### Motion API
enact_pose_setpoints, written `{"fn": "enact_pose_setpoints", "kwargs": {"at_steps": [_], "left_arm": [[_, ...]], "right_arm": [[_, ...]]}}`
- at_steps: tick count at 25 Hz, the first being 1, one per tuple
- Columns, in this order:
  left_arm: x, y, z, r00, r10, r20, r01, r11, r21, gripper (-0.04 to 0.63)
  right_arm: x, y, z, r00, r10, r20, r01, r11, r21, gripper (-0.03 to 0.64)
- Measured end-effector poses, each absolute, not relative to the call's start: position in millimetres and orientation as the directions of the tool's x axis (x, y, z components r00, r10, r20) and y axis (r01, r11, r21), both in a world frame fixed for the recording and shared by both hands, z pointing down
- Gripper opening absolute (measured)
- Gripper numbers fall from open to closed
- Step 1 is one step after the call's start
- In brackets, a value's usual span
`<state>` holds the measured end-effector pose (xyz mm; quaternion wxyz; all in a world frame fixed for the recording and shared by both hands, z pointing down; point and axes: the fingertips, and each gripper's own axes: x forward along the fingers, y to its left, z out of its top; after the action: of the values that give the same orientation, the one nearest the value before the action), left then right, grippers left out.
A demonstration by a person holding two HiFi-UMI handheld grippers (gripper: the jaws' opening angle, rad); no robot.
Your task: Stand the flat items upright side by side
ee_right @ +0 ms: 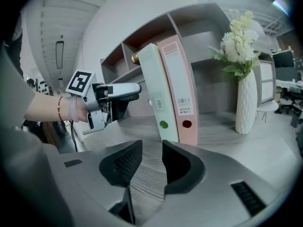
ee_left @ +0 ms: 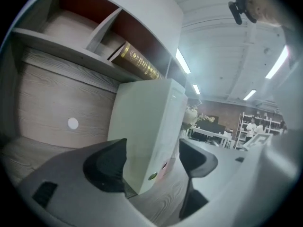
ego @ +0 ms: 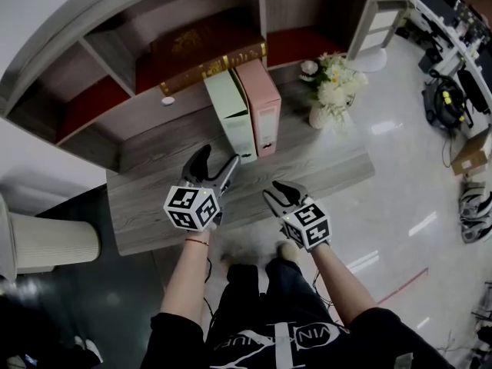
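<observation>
Two binders stand upright side by side on the grey wooden desk (ego: 154, 198), spines toward me: a pale green one (ego: 231, 114) and a pink one (ego: 260, 106) pressed against its right. My left gripper (ego: 220, 157) is open just in front of the green binder's (ee_left: 147, 131) lower spine; its fingertips flank the near corner without touching it. My right gripper (ego: 277, 191) hovers low over the desk nearer me, its jaws a narrow gap apart with only desk grain between them (ee_right: 151, 148). The right gripper view shows both binders (ee_right: 163, 98) and the left gripper (ee_right: 135, 91).
A white vase of pale flowers (ego: 327, 91) stands right of the pink binder. A brown book with gold trim (ego: 207, 52) lies flat on the shelf above and behind the binders. The desk's front edge is near my hands. A ribbed cream bin (ego: 46, 244) stands on the floor at left.
</observation>
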<state>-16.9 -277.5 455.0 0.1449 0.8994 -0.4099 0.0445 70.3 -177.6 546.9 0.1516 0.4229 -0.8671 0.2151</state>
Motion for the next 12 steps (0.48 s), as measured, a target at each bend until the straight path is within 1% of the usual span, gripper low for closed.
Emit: {"fn": "enact_pose_setpoints", "kwargs": {"at_steps": [2, 6, 12], "left_arm": [[-26.1, -270.1, 452.0, 0.644, -0.737, 0.204, -0.765, -0.616, 0.190, 0.329], [-42.7, -253.9, 438.0, 0.623, -0.761, 0.181, -0.782, -0.600, 0.168, 0.298], [-53.2, -218.3, 427.1, 0.628, -0.757, 0.180, -0.778, -0.613, 0.134, 0.269]], "right_arm": [[66.6, -178.1, 537.3, -0.603, -0.667, 0.438, -0.791, 0.573, -0.215, 0.138], [56.7, -177.1, 515.1, -0.623, -0.665, 0.413, -0.767, 0.622, -0.156, 0.126], [45.2, -171.8, 492.5, -0.647, -0.647, 0.403, -0.725, 0.686, -0.062, 0.094]]}}
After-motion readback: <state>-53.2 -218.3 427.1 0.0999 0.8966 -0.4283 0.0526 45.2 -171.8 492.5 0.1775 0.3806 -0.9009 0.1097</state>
